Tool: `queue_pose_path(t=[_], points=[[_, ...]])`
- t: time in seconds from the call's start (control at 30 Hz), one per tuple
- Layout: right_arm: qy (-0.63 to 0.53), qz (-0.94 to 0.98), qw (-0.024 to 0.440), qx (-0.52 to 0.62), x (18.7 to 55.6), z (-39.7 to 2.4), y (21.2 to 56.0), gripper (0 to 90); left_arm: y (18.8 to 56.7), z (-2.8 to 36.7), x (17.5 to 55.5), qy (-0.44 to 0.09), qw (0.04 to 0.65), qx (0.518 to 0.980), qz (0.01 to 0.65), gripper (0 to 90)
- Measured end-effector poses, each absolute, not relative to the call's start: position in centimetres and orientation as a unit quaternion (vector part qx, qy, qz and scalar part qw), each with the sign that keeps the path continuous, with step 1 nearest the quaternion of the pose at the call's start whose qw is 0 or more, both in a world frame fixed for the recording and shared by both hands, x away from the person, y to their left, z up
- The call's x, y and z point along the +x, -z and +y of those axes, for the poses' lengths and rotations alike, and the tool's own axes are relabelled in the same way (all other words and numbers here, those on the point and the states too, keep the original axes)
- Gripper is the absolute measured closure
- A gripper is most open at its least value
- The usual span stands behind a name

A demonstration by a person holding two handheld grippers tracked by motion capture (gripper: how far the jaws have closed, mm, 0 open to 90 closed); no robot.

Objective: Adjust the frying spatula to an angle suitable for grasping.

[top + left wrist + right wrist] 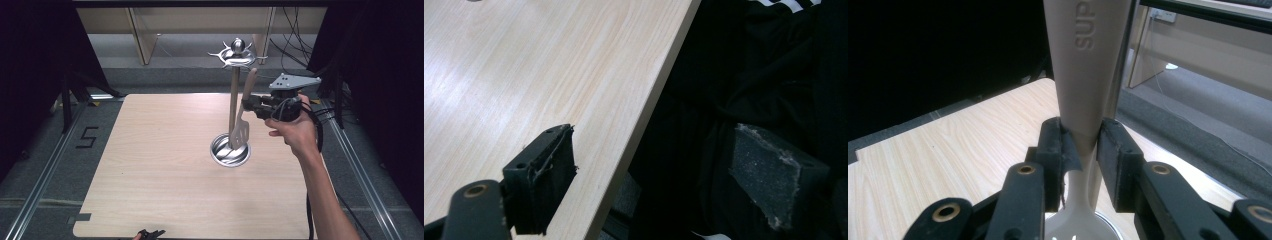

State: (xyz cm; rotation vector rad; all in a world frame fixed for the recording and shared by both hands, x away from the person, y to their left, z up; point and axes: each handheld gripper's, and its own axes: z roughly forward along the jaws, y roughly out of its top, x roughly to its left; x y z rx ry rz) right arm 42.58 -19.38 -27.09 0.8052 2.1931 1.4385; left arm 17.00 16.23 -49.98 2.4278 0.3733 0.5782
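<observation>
Item 1, near edge, left of centre: left gripper (150,233), its black tip just showing at the bottom of the high view. In the left gripper view its jaws stand wide apart with nothing between them, one pad (544,177) over the table edge, the other over dark cloth.

Item 2: table (160,165), pale wood-grain top.

Item 3, right of centre: utensil stand (233,95), a round metal dish base, an upright post and a spiked metal crown with a ball on top.

Item 4: spatula (240,127), beige, slotted blade down (raised letters "SUP" on the handle), blade at the dish base and just beside the post, handle tilted.

Item 5, right: right gripper (250,105), held in a hand (295,131), jaws closed on the spatula handle from both sides.
</observation>
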Motion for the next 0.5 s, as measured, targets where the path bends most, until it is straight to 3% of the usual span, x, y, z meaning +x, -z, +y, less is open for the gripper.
queue_pose_path(t=[0.1,0.5], points=[[-0.521,0.775,0.194,0.301,42.33,-19.33,27.08,68.0,49.88,16.29,16.91,-0.226,0.301,0.915,0.143,17.1],[-0.521,0.774,0.192,0.303,41.73,-19.52,26.91,62.9,49.98,16.23,16.98,-0.219,0.303,0.917,0.140,17.1]])
